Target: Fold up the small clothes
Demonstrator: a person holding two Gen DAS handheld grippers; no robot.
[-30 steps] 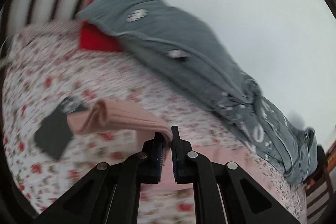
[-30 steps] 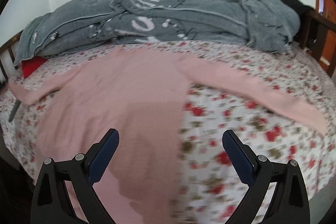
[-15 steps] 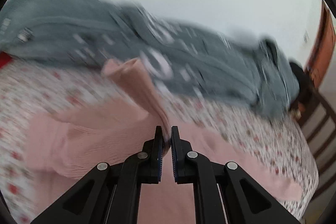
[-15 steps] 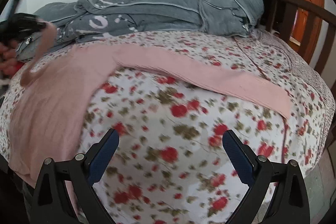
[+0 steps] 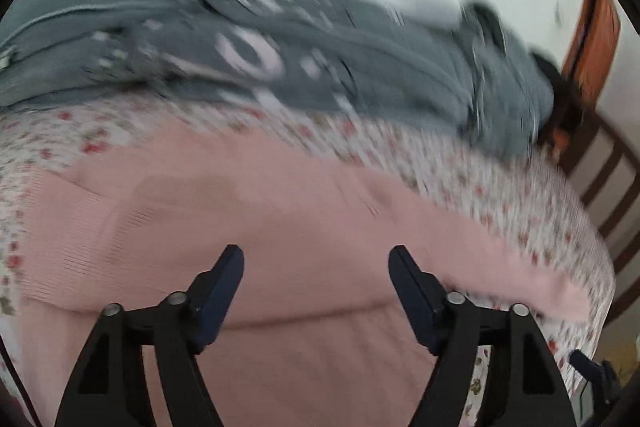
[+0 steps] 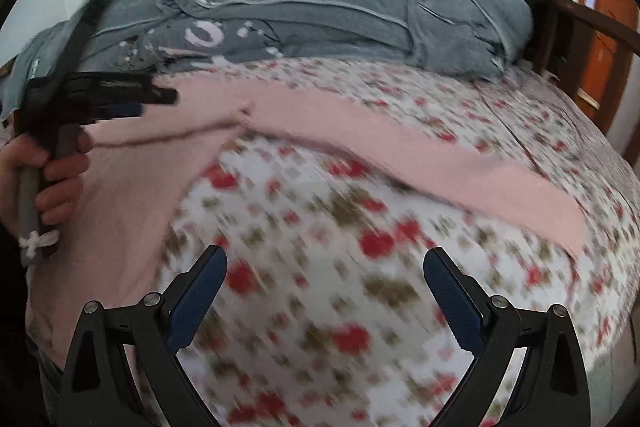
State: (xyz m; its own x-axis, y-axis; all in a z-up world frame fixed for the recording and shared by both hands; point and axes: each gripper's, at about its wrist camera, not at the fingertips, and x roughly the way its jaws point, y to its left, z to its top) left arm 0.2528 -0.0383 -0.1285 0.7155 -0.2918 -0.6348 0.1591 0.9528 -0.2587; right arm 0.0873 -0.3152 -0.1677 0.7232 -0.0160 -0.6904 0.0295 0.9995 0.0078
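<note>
Pink knit top [image 5: 280, 227] lies spread flat on the floral bedsheet [image 6: 340, 267], body toward the sheet's left part in the right wrist view, one long sleeve [image 6: 420, 163] stretched out across the sheet toward the wooden bed frame [image 6: 580, 23]. A second layer of pink lies folded over the body, its edge visible as a ridge below the collar area. Left gripper [image 5: 316, 263] hovers just above the top's body, jaws opening, wide apart, nothing between them; a hand [image 6: 48, 179] holds its handle. Right gripper [image 6: 324, 267] hangs over bare sheet beside the top, below the sleeve, jaws wide apart and empty. Beyond the top, against the wall, a grey blanket [image 6: 320, 19] is heaped along the far edge of the sheet. Both views motion-blurred.
</note>
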